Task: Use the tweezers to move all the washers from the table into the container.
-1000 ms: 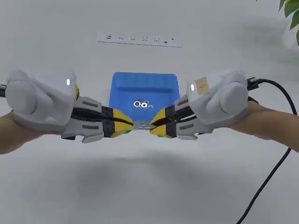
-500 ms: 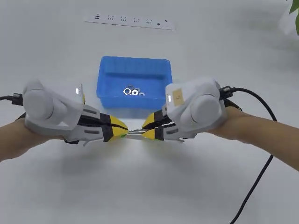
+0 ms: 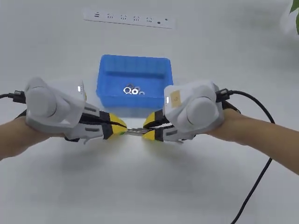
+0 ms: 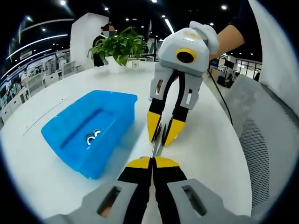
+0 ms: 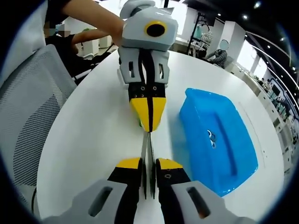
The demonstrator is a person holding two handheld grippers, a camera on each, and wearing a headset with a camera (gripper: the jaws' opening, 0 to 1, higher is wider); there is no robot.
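Observation:
Silver tweezers (image 3: 135, 131) span the short gap between my two grippers, in front of the blue container (image 3: 107, 84). My left gripper (image 3: 122, 128) is shut on one end of them. My right gripper (image 3: 147, 130) faces it, with its jaws closed around the tweezers' two arms. In the left gripper view the tweezers (image 4: 156, 148) run from my own tips (image 4: 153, 162) into the right gripper (image 4: 162, 135). The right gripper view has the tweezers (image 5: 148, 154) between its own jaws (image 5: 149, 163), leading to the left gripper (image 5: 148, 126). Several washers (image 3: 133, 90) lie inside the container.
A white power strip (image 3: 128, 18) lies at the far edge of the white table. A black cable (image 3: 261, 172) trails from the right gripper to the lower right. A grey mesh chair (image 4: 261, 140) stands beside the table, and a potted plant (image 4: 117, 46) beyond it.
The head camera has shifted. Both grippers now sit a little nearer to me, in front of the container rather than across it. In the last half second they barely moved.

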